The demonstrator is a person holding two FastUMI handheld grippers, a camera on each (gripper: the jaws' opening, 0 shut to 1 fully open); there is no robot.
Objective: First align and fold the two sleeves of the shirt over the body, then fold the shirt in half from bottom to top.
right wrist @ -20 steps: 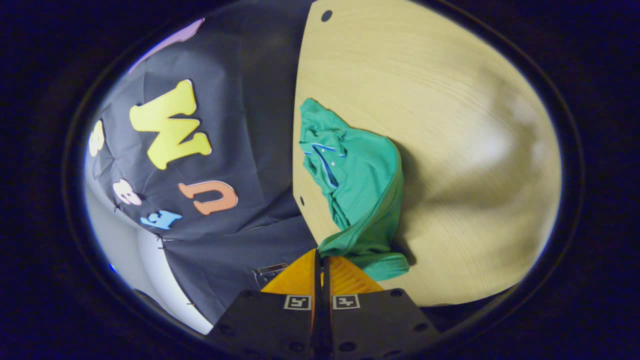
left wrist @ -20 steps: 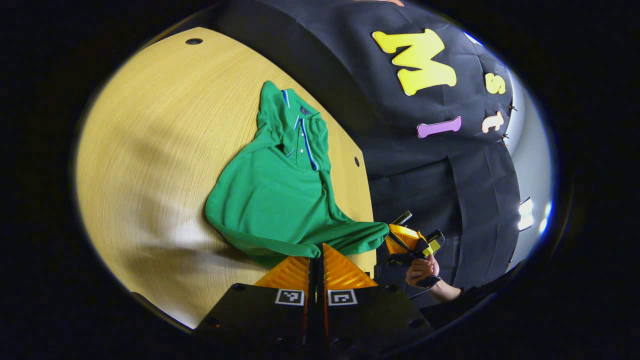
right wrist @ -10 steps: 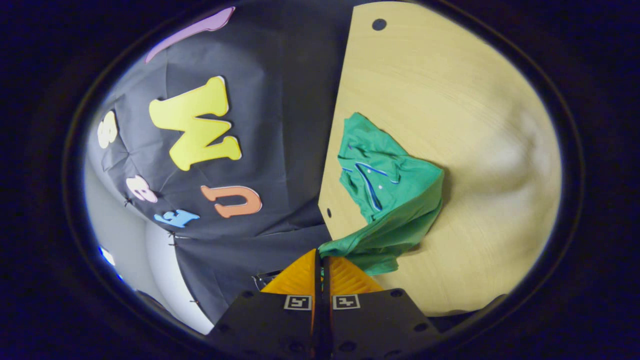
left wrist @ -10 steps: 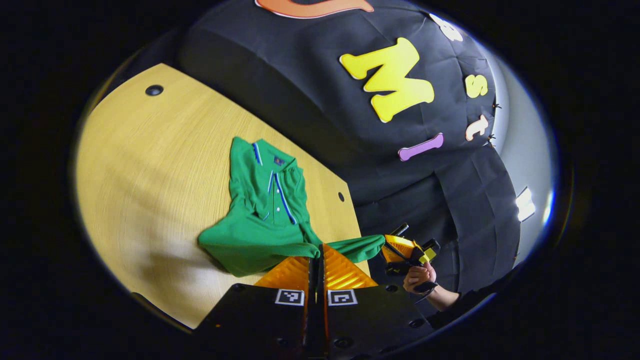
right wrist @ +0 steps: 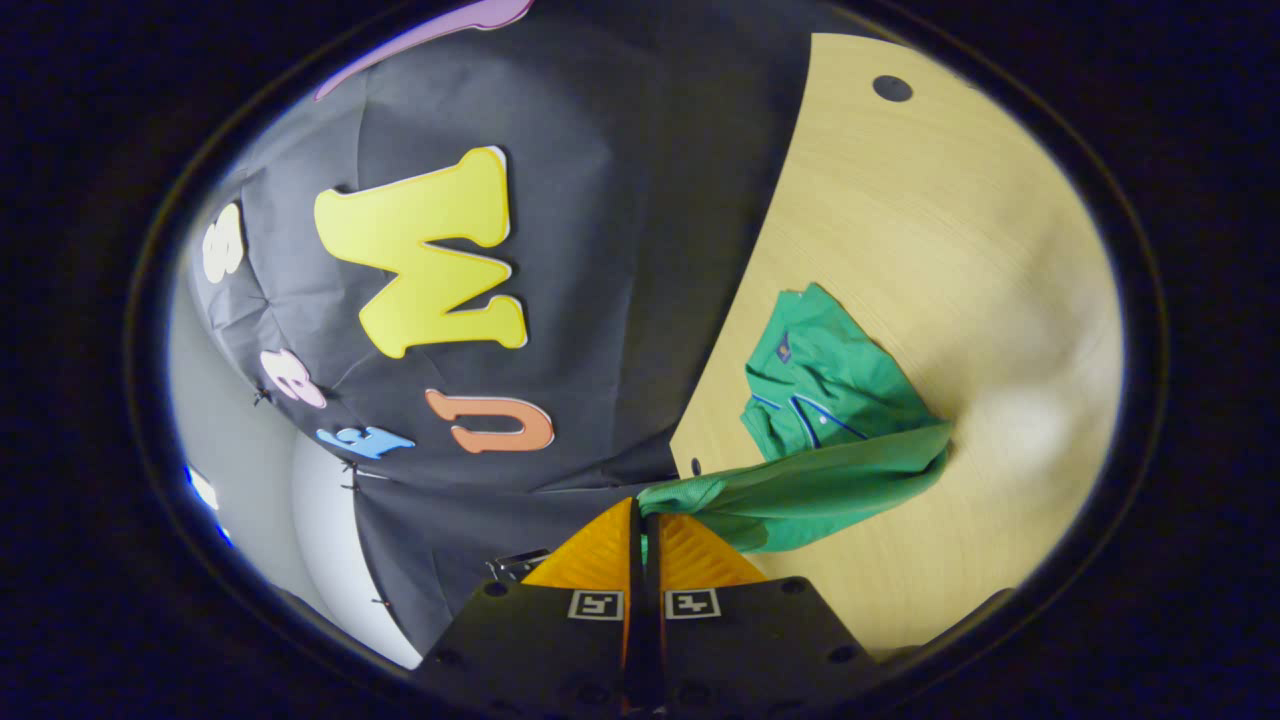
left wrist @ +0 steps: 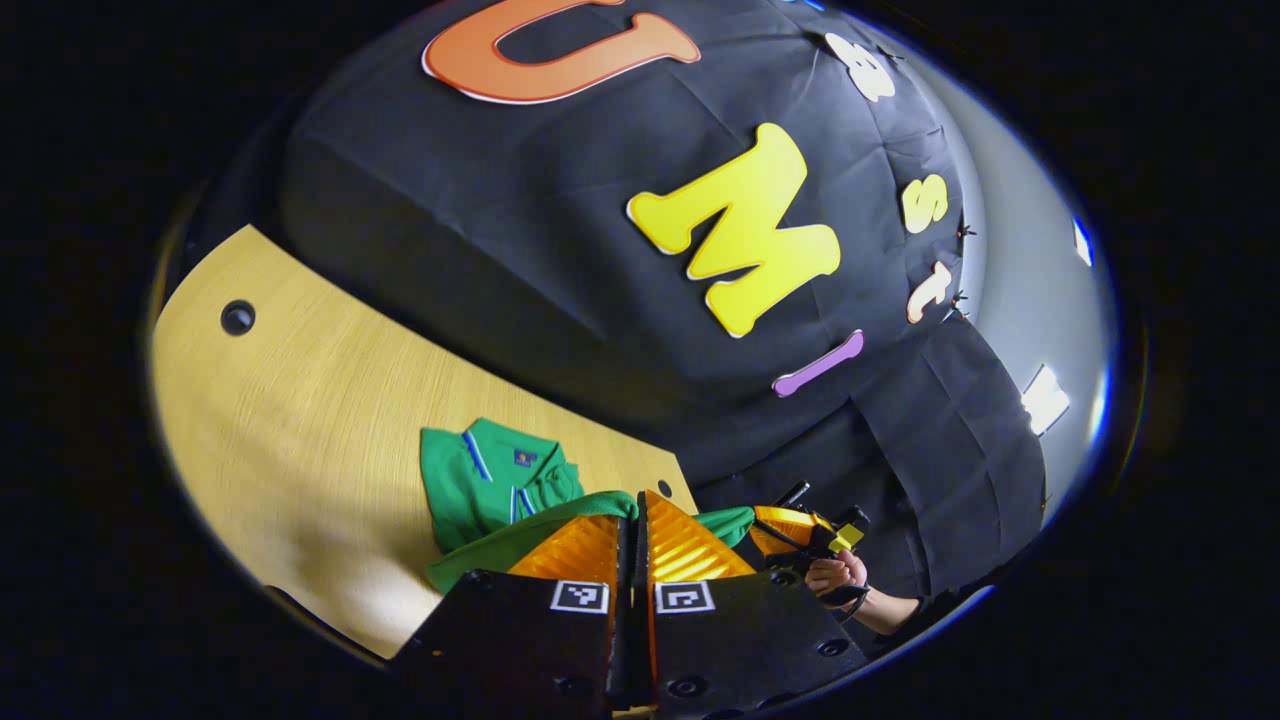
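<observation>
While the green shirt (left wrist: 480, 485) lies near the desk's (left wrist: 300, 400) far edge, close to the black booth wall (left wrist: 560, 300), its lower hem is lifted off the wood and stretched taut between both tongs. Collar end flat on the desk, blue-trimmed placket facing up, a small dark badge on the chest. The raised hem runs as a green band across the front of the collar part, hiding the lower body of the shirt.

Left tongs (left wrist: 630, 520): fingers pressed together, green cloth pinched right at their tips. Right tongs (right wrist: 640, 530): same story, fingers narrow and clamped on the hem's other corner, which hangs out past the desk's edge.

The left gripper view catches the right tongs farther off at the shirt's end, with a hand (left wrist: 835, 575) and a dark sleeve gripping the handle. It also shows a round hole (left wrist: 238, 318) near the desk's far corner. The right gripper view gives more of the bare desk beyond the shirt, another hole (right wrist: 892, 88) toward a corner, and a small one (right wrist: 695, 466) at the edge just beside the hem.
</observation>
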